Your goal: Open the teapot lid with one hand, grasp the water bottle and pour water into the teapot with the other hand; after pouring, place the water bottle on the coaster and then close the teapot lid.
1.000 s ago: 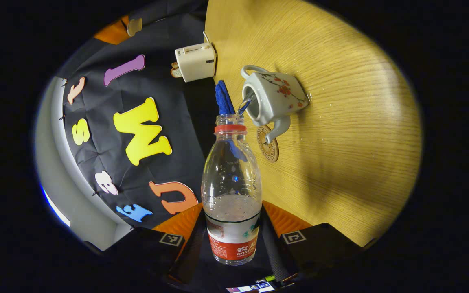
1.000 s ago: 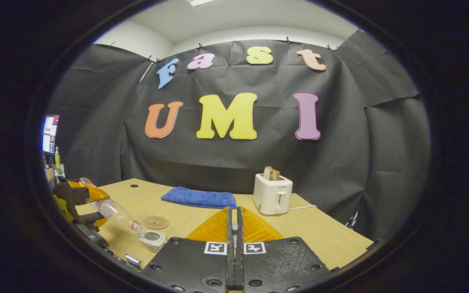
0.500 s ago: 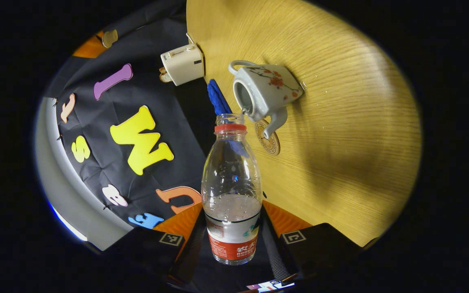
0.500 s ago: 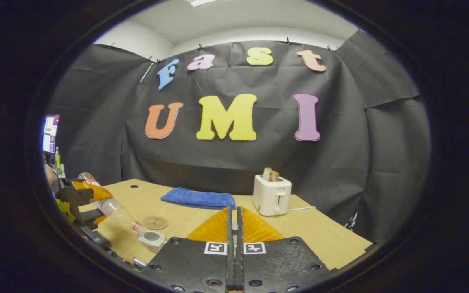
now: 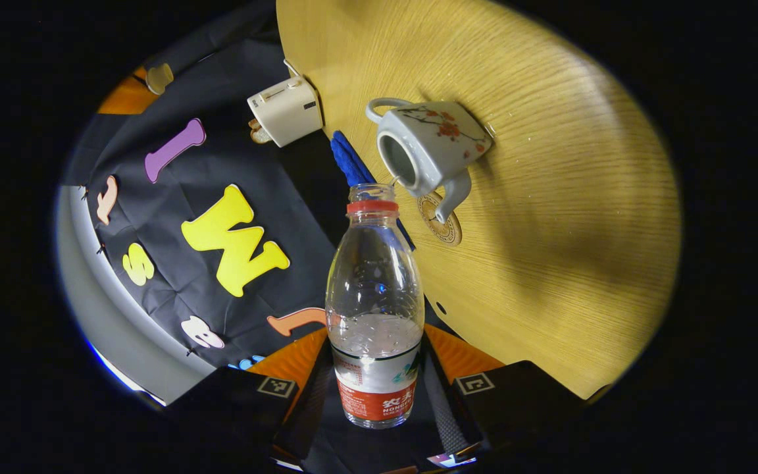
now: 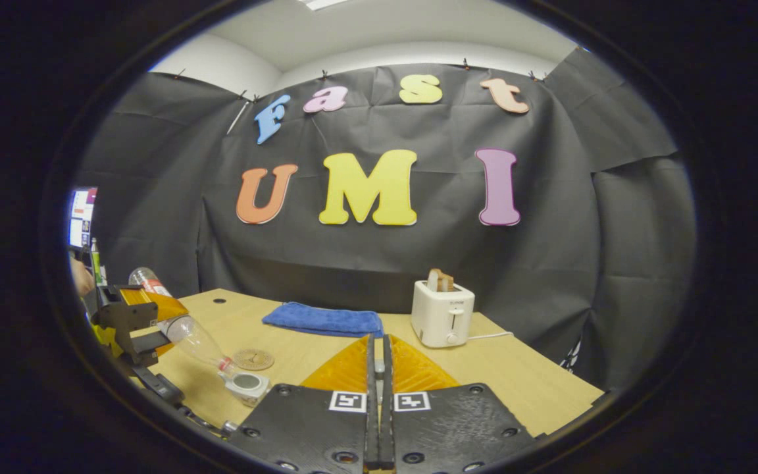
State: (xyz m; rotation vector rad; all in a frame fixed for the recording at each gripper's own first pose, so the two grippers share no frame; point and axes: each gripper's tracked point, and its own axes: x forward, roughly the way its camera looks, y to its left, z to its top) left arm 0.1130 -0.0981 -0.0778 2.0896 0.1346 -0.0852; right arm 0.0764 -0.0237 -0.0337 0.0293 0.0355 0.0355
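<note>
i have the water bottle (image 5: 374, 309) clamped between the two fingers of my left gripper (image 5: 376, 395), which press on its lower body at the label. it is tipped well over, its open mouth just beside the rim of the teapot (image 5: 428, 148). in the right gripper view the same bottle (image 6: 198, 342) slants down toward the open teapot (image 6: 247, 387) from the left gripper (image 6: 132, 322) at the far left.

the teapot's top is open, so the lid is off. my right gripper (image 6: 379, 401) has its fingers drawn together with only a thin slit between them; i cannot tell whether the lid is pinched there, since nothing of it shows between the fingers.

i see no clear stream at the bottle's mouth, at most a drip at the lip, and water sits in the lower part of the bottle. i judge the pour is at or near its end, though i cannot see how full the teapot is.

what is left: bring the bottle upright, set it on the round coaster (image 5: 440, 220), which lies bare on the table (image 5: 550, 197) just beside the teapot's spout, let go, then put the lid back on. a blue cloth (image 6: 323, 319) and a toaster (image 6: 443, 315) sit farther back, well apart from all this.
</note>
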